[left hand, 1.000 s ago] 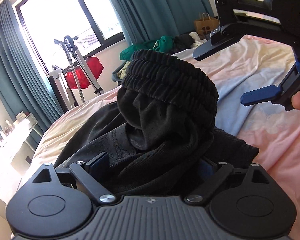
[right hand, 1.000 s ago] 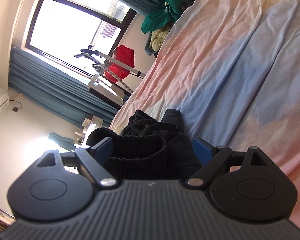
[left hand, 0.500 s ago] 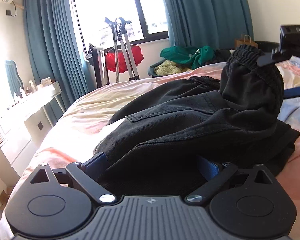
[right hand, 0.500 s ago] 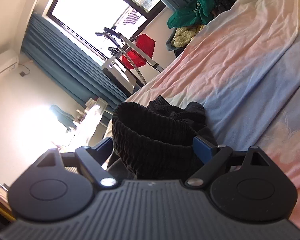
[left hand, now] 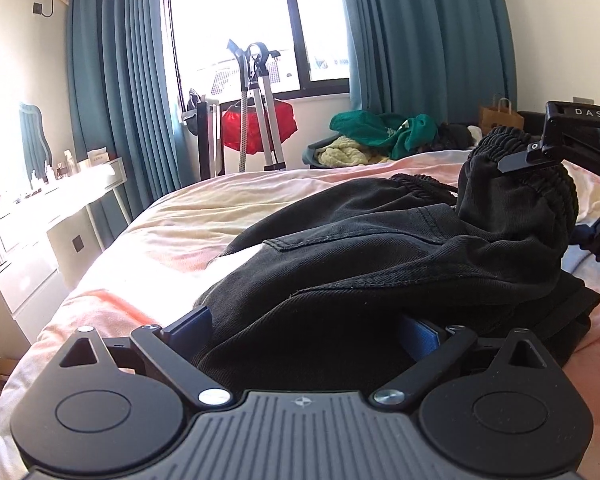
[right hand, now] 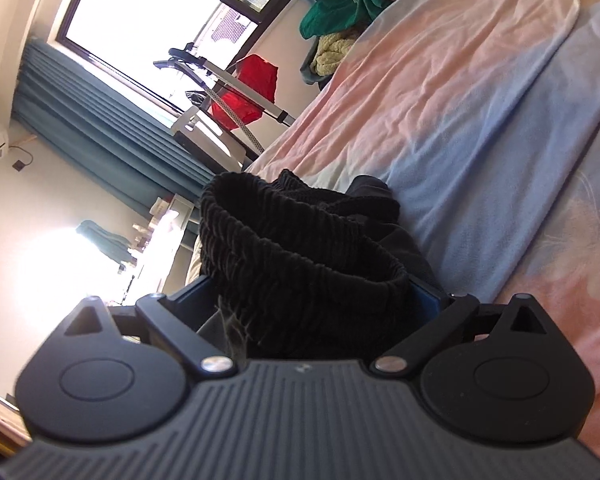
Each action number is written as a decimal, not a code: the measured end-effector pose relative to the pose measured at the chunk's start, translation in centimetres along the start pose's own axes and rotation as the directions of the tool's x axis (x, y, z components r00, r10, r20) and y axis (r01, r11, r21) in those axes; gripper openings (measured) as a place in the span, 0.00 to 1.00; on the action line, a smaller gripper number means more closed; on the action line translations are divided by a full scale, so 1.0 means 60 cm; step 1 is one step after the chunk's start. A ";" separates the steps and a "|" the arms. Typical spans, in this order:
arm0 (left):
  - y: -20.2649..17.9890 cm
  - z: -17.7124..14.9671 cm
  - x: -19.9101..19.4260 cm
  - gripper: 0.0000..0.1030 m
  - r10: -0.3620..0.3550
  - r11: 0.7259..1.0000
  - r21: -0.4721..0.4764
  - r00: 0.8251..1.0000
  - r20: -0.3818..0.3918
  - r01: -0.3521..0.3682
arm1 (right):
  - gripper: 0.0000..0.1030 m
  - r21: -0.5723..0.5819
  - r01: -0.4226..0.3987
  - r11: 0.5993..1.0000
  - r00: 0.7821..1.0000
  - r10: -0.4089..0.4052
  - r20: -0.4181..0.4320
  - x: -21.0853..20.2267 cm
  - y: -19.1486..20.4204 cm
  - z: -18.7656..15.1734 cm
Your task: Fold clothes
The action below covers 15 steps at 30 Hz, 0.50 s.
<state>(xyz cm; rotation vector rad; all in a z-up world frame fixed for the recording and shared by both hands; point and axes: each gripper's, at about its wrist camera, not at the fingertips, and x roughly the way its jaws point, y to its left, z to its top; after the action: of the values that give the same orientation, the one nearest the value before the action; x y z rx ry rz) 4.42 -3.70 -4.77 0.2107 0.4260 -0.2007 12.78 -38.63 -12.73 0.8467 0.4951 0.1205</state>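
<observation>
Evidently mid-fold, the black cotton trousers with a ribbed elastic waistband (left hand: 400, 264) lie bunched on the pastel pink-and-blue bedsheet (left hand: 228, 216). Both the left gripper (left hand: 304, 330) and right gripper (right hand: 312, 300) stand spread wide around thick fabric, probably to carry it over.

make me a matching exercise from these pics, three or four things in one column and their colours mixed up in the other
Things:
1. trousers on the bed
2. curtains
3. bag in the far corner
4. cloth hanging by the window

Colours:
A. red
B. brown
C. black
D. teal

Pairs: 1-C, 2-D, 3-B, 4-A
</observation>
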 end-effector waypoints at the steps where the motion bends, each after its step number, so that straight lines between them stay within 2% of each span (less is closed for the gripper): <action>1: 0.002 0.000 0.000 0.96 0.001 1.000 -0.006 1.000 0.006 0.000 | 0.73 -0.060 0.018 0.998 1.000 -0.018 0.013 -0.003 0.014 -0.002; 2: 0.003 0.000 0.000 0.95 0.002 1.000 -0.013 1.000 0.010 -0.002 | 0.59 -0.125 0.047 0.991 0.999 -0.044 0.026 -0.007 0.029 -0.003; 4: 0.008 0.005 -0.005 0.95 -0.004 0.999 -0.051 1.000 0.021 0.005 | 0.49 -0.162 0.075 0.984 0.996 -0.067 0.051 -0.014 0.038 -0.002; 6: 0.013 0.010 -0.016 0.95 -0.014 0.996 -0.089 0.999 0.038 0.017 | 0.39 -0.118 0.072 0.990 0.995 -0.064 0.071 -0.025 0.029 0.006; 10: 0.020 0.019 -0.047 0.95 -0.029 0.994 -0.105 0.995 0.097 0.039 | 0.36 -0.061 0.043 0.997 0.990 -0.034 0.140 -0.058 0.016 0.024; 12: 0.023 0.018 -0.050 0.95 -0.029 0.993 -0.109 0.995 0.093 0.039 | 0.35 -0.044 0.068 0.997 0.984 -0.060 0.168 -0.067 0.002 0.030; 15: 0.029 0.012 -0.043 0.95 -0.023 0.992 -0.124 0.998 0.056 0.030 | 0.36 0.047 0.110 0.993 0.987 -0.114 0.113 -0.046 -0.046 0.024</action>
<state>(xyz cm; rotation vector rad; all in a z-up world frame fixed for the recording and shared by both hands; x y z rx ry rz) 2.81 -1.80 -2.73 0.0767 0.3862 -0.2050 10.77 -42.28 -12.97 0.8588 0.4362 -0.0423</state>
